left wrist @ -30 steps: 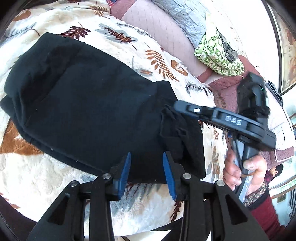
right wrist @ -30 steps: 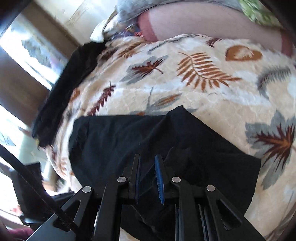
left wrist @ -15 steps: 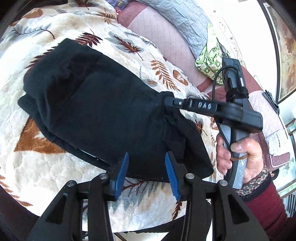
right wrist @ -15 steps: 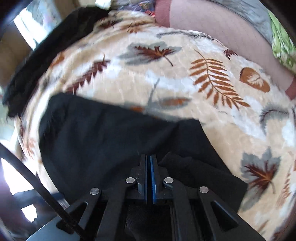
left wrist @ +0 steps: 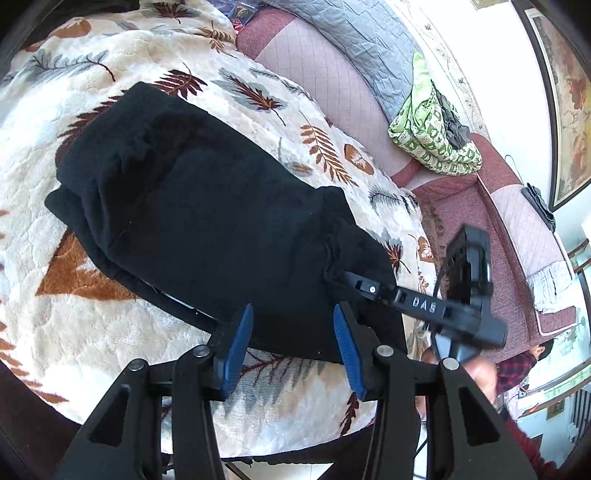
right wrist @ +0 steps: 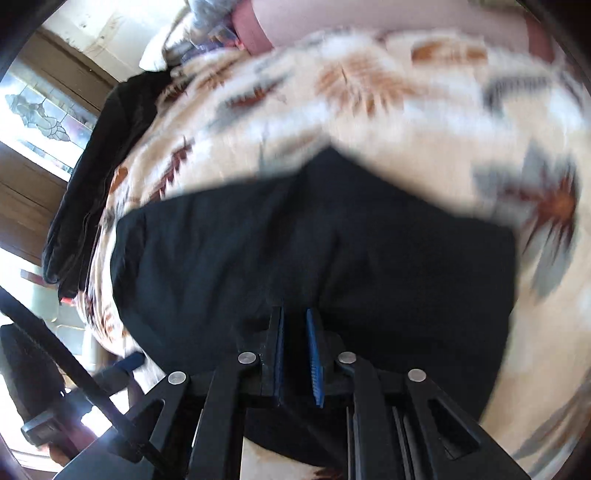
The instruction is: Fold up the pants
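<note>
Black pants (left wrist: pixel 207 229) lie folded in a thick bundle on a cream blanket with leaf prints (left wrist: pixel 66 332). My left gripper (left wrist: pixel 291 339) is open, its blue pads just over the bundle's near edge, holding nothing. My right gripper (right wrist: pixel 295 332) hovers over the same pants (right wrist: pixel 314 240) with its jaws a narrow gap apart and nothing between them. It also shows in the left wrist view (left wrist: pixel 332 275), its tip at the right end of the bundle. The right wrist view is motion-blurred.
A pink sofa (left wrist: pixel 325 74) with a grey quilt (left wrist: pixel 354 33) and a green patterned cloth (left wrist: pixel 432 136) lies behind. Another dark garment (right wrist: pixel 99 177) lies at the blanket's far left edge. A window (right wrist: pixel 40 118) is beyond it.
The right gripper was shut half a second ago and has parted slightly. It has dropped lower toward the bundle's right end. The left gripper stayed open and edged closer to the pants.
</note>
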Demonstrator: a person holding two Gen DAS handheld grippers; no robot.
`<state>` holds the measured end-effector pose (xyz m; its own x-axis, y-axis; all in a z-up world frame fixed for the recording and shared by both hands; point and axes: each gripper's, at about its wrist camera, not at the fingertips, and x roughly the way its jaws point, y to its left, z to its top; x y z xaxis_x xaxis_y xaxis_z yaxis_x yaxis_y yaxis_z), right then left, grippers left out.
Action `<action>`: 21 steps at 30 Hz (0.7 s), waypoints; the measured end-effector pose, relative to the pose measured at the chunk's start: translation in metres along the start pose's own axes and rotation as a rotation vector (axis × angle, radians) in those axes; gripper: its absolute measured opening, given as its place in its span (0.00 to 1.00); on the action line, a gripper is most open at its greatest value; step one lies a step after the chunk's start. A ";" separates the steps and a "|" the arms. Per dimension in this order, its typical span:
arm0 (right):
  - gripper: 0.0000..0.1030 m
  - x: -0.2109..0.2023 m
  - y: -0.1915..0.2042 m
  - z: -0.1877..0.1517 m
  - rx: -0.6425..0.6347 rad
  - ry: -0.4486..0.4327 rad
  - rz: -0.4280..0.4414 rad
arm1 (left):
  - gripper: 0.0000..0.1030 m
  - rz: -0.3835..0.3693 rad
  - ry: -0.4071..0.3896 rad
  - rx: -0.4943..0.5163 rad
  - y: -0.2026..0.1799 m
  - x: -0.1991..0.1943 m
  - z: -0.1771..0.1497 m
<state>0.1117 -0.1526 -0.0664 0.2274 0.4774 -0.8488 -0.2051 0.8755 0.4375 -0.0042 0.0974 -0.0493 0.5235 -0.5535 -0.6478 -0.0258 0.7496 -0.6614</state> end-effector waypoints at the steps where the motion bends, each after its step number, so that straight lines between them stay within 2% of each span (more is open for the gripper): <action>1: 0.15 -0.001 -0.001 -0.007 -0.007 -0.037 0.006 | 0.42 0.003 -0.003 0.002 0.000 -0.001 0.000; 5: 0.19 -0.011 -0.003 -0.008 0.000 -0.053 0.079 | 0.46 0.019 -0.020 -0.006 0.002 -0.008 0.003; 7: 0.21 -0.030 -0.003 -0.007 -0.002 -0.101 0.119 | 0.47 0.036 -0.029 -0.009 0.004 -0.011 0.004; 10: 0.38 -0.048 0.010 -0.013 -0.070 -0.137 0.045 | 0.47 0.047 -0.027 -0.016 0.007 -0.009 0.005; 12: 0.60 -0.048 0.023 -0.022 -0.139 -0.130 0.013 | 0.47 0.047 -0.014 -0.011 0.005 -0.005 0.006; 15: 0.61 -0.032 0.041 -0.034 -0.249 -0.118 -0.049 | 0.47 0.035 0.008 0.018 -0.005 0.002 0.007; 16: 0.61 -0.026 0.042 -0.036 -0.278 -0.125 -0.079 | 0.47 0.037 0.017 0.044 -0.010 0.005 0.007; 17: 0.40 -0.022 0.041 -0.036 -0.287 -0.130 -0.103 | 0.47 0.038 0.023 0.067 -0.014 0.007 0.007; 18: 0.11 -0.018 0.037 -0.034 -0.265 -0.134 -0.103 | 0.47 0.037 0.031 0.098 -0.020 0.010 0.006; 19: 0.12 -0.019 0.024 -0.032 -0.204 -0.134 -0.067 | 0.47 0.032 0.035 0.119 -0.024 0.012 0.006; 21: 0.12 -0.029 -0.002 -0.026 -0.052 -0.184 0.066 | 0.47 0.018 0.049 0.179 -0.037 0.019 0.005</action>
<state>0.0804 -0.1699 -0.0499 0.3809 0.5434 -0.7481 -0.2733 0.8391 0.4704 0.0110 0.0613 -0.0353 0.4821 -0.5531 -0.6795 0.1191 0.8097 -0.5746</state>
